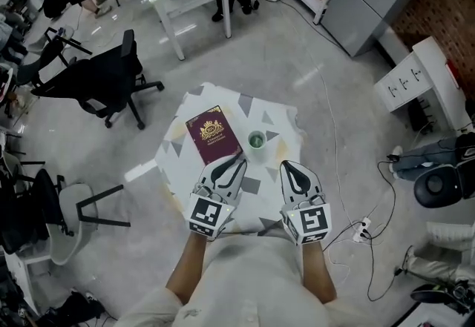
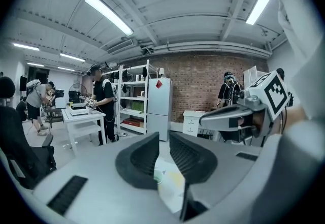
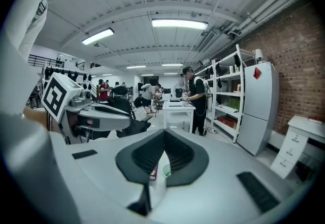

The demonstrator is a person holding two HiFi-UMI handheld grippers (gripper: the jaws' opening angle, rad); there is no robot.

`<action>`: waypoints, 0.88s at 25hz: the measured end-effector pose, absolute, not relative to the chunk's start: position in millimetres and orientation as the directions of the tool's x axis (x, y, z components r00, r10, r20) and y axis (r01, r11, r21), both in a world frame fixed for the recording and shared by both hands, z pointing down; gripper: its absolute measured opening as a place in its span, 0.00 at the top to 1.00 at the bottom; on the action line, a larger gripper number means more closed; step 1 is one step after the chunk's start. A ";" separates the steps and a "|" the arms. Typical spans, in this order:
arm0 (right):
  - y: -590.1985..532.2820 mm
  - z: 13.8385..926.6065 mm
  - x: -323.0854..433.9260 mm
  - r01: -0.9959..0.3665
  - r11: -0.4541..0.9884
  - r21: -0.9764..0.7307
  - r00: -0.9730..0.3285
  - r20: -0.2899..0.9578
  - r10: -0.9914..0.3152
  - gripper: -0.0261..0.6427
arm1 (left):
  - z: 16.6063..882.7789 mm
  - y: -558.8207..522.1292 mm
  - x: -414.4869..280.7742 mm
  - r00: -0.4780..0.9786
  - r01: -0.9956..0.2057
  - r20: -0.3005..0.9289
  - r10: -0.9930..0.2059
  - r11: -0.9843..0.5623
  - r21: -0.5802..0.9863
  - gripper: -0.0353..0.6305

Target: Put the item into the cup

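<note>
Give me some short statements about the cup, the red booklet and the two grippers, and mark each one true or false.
1. The green cup stands upright on the table. True.
2. The maroon booklet is inside the cup. False: it lies flat on the table, beside the cup on its left.
3. The right gripper grips the cup. False: its jaws are together and hold nothing.
4. The left gripper has its jaws slightly apart, with nothing between them. True.
</note>
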State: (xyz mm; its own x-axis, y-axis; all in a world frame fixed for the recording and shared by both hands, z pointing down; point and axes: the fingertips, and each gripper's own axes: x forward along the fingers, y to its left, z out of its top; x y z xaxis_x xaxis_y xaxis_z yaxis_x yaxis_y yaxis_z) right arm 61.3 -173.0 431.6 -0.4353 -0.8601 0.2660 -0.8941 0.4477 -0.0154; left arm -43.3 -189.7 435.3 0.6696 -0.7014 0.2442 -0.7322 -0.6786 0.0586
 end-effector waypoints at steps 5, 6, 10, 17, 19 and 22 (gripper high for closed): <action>-157.8 422.4 59.4 -0.908 0.418 0.005 -0.404 0.251 -0.880 0.95 | 426.4 -173.7 -52.5 0.689 -0.714 0.227 -0.689 -0.698 0.049 0.83; -155.3 420.4 58.7 -0.911 0.413 0.009 -0.398 0.247 -0.883 0.95 | 425.0 -171.0 -53.8 0.693 -0.710 0.222 -0.686 -0.702 0.049 0.83; -146.7 413.4 55.0 -0.917 0.398 0.028 -0.381 0.235 -0.894 0.95 | 418.5 -162.5 -58.5 0.709 -0.696 0.203 -0.675 -0.717 0.046 0.83; -135.5 406.9 49.0 -0.925 0.377 0.054 -0.356 0.226 -0.907 0.95 | 411.0 -154.1 -66.0 0.727 -0.680 0.170 -0.665 -0.732 0.045 0.83; -134.0 405.5 47.1 -0.925 0.375 0.056 -0.355 0.223 -0.908 0.95 | 410.5 -153.4 -67.6 0.729 -0.679 0.166 -0.664 -0.733 0.047 0.83; -133.4 402.2 44.1 -0.925 0.375 0.066 -0.353 0.218 -0.910 0.95 | 409.4 -153.4 -69.7 0.730 -0.677 0.163 -0.663 -0.735 0.045 0.83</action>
